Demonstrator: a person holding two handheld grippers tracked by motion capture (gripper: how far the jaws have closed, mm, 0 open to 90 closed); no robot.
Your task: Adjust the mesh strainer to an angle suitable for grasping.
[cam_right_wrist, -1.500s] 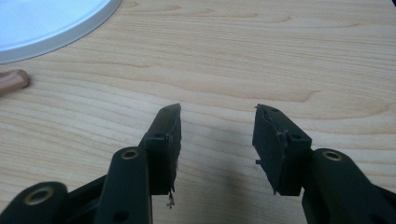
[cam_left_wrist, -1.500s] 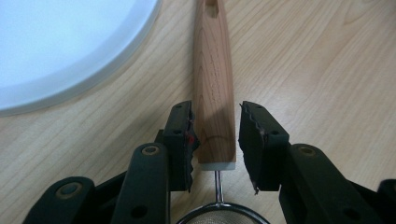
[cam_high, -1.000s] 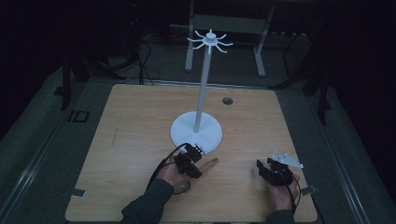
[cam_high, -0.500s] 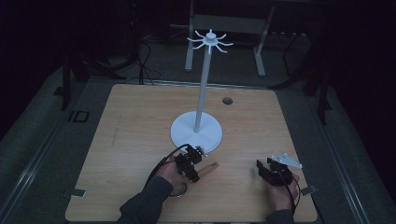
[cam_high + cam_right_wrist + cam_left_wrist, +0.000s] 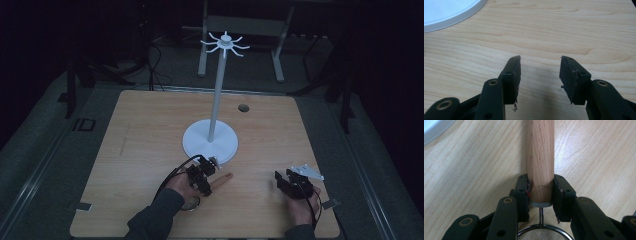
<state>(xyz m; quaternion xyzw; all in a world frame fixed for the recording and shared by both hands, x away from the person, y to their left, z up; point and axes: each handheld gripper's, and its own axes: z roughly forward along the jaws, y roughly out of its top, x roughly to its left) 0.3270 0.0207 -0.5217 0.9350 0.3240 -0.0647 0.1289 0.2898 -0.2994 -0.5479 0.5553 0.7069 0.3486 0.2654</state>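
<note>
A small strainer lies on the wooden table [image 5: 150, 140]. Its round wooden handle [image 5: 540, 157] points away from the person, and its metal mesh rim [image 5: 541, 233] sits close under the camera. My left gripper [image 5: 540, 180] is shut on the near end of that handle, with both pads pressing its sides; the jaws have just been closing on it. In the high view the left gripper [image 5: 207, 172] sits just in front of the white stand, and the handle [image 5: 222, 179] sticks out to its right. My right gripper [image 5: 281, 177] rests at the table's near right. Its jaws [image 5: 540, 58] stand open over bare wood.
A white stand with a round base [image 5: 210, 142], a tall pole and a ring of hooks on top [image 5: 225, 44] stands mid-table. Its base edge shows in the left gripper view [image 5: 434, 127] and the right gripper view [image 5: 446, 12]. A small dark hole [image 5: 243, 107] lies at the far right.
</note>
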